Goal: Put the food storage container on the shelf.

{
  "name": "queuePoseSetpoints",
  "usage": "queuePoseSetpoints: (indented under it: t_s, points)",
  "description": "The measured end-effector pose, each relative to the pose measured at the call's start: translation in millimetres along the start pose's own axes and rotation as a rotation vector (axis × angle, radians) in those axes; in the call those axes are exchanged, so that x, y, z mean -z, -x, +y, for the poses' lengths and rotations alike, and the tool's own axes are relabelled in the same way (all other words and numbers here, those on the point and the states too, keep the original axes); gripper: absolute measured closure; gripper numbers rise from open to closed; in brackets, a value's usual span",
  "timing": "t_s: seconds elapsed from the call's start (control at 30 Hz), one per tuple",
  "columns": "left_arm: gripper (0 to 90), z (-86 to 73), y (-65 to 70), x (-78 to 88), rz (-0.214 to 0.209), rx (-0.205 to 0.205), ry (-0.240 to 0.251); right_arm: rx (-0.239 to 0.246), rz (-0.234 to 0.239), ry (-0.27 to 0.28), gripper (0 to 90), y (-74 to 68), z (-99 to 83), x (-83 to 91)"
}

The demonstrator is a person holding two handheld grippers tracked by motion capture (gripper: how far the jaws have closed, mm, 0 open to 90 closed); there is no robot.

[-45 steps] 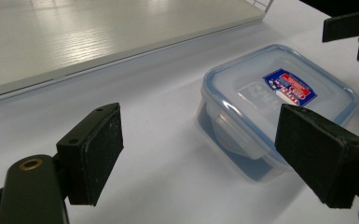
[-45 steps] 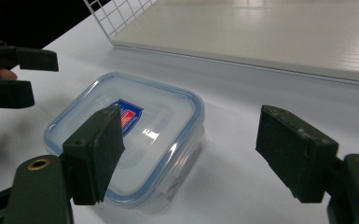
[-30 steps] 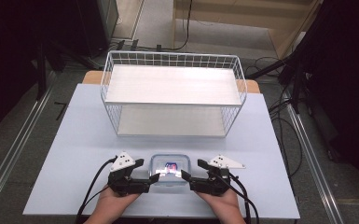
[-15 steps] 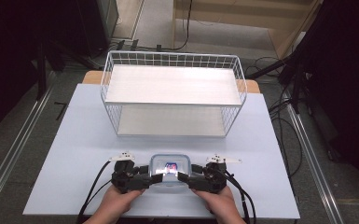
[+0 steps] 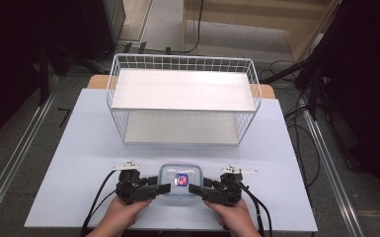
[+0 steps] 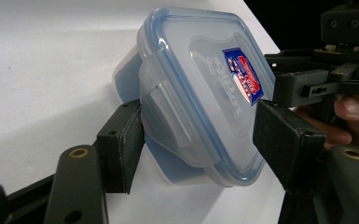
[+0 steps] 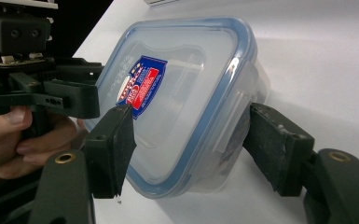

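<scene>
In the high view a lidded plastic container [image 5: 179,179] sits on the pale blue table [image 5: 79,148], near its front edge and well in front of the white wire basket [image 5: 182,101]; the left gripper [image 5: 159,189] comes at the container from its left side and the right gripper [image 5: 193,188] from its right, so any uneven squeeze could skid the container sideways along the table rather than lift it. In the left gripper view the jaws have just been closing with the container [image 6: 200,93] between them: one pad touches the side latch flap on the container's near wall, while the other pad stands over the lid by the red and blue label [image 6: 242,74], and whether that one presses I cannot quite tell. The risk here is that the flap gives or pops open, and the grip slips off the smooth lid. In the right gripper view the jaws have likewise been closing around the container [image 7: 182,102]; the left-hand pad meets the lid just below the label [image 7: 142,88], but the other pad appears to stand slightly off the container's clear wall, so this side is not yet clamped. If the hands rise now, the container could tilt toward that loose side and drop back onto the table, or the two grippers could knock against each other over the lid.
</scene>
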State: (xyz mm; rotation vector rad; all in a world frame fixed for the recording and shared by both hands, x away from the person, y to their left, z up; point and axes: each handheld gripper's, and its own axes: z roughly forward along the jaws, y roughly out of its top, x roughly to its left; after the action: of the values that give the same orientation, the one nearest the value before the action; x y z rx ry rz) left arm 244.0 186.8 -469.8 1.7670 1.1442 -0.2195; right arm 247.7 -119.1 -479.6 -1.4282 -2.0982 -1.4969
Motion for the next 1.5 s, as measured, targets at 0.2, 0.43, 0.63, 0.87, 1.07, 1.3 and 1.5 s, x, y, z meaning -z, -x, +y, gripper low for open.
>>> queuePoseSetpoints:
  t_s: [0.2, 0.43, 0.63, 0.87, 1.07, 1.3, 1.5]
  points:
    - [37.0, -2.7, 7.7, 2.9, 0.030, -0.069, -0.002, -0.039, 0.017, 0.031, 43.9, 1.4, -2.1, 5.9]
    - [43.8, -4.2, 11.4, 8.5, 0.033, -0.099, 0.003, -0.012, 0.011, 0.058, 48.7, -3.2, -7.2, 11.4]
    - [45.2, -5.3, 14.9, 9.2, 0.048, -0.116, 0.011, 0.002, 0.003, 0.064, 50.1, -6.0, -9.4, 13.8]
    - [47.8, -6.0, 18.4, 11.2, 0.065, -0.158, 0.026, 0.041, -0.011, 0.076, 50.9, -9.3, -9.4, 14.9]
    - [48.2, -6.9, 23.1, 11.3, 0.103, -0.204, 0.029, 0.065, -0.026, 0.084, 51.0, -12.4, -9.5, 15.3]
    - [48.2, -8.5, 23.9, 9.7, 0.131, -0.228, 0.063, 0.113, -0.050, 0.107, 50.7, -15.4, -8.9, 13.5]
    - [48.1, -9.4, 25.0, 10.1, 0.141, -0.249, 0.079, 0.159, -0.068, 0.122, 50.7, -18.1, -8.8, 13.3]
